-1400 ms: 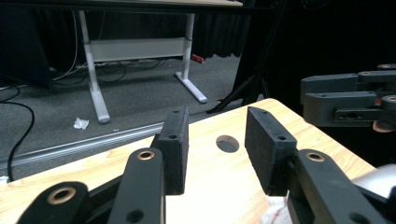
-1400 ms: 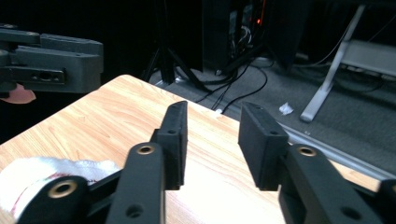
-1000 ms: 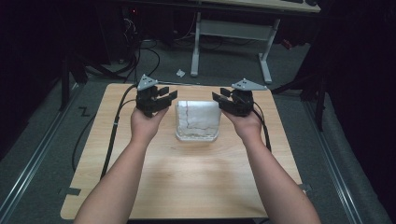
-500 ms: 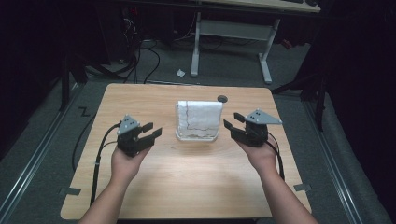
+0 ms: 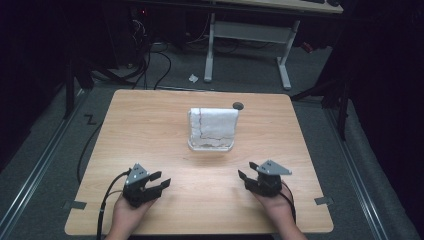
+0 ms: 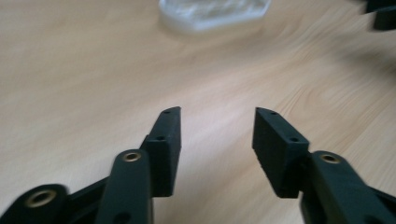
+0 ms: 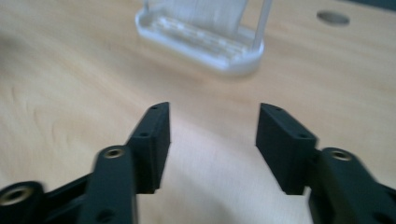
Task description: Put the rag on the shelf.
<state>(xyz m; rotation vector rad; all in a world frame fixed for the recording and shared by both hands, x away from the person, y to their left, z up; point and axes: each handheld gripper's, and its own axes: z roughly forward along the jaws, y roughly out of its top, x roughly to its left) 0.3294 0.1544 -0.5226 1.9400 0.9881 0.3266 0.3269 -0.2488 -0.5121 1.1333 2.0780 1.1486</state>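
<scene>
Both hand-held grippers, left [image 5: 161, 183] and right [image 5: 243, 178], gape empty near the clear holder [image 5: 211, 142].

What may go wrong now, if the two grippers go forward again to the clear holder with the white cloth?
1. The clear holder stands tall on a narrow base, so a push from one side might tip it.
2. The white cloth hangs over its top and could slip off.
3. Both the left gripper and right gripper are open, near the table's front edge.
</scene>
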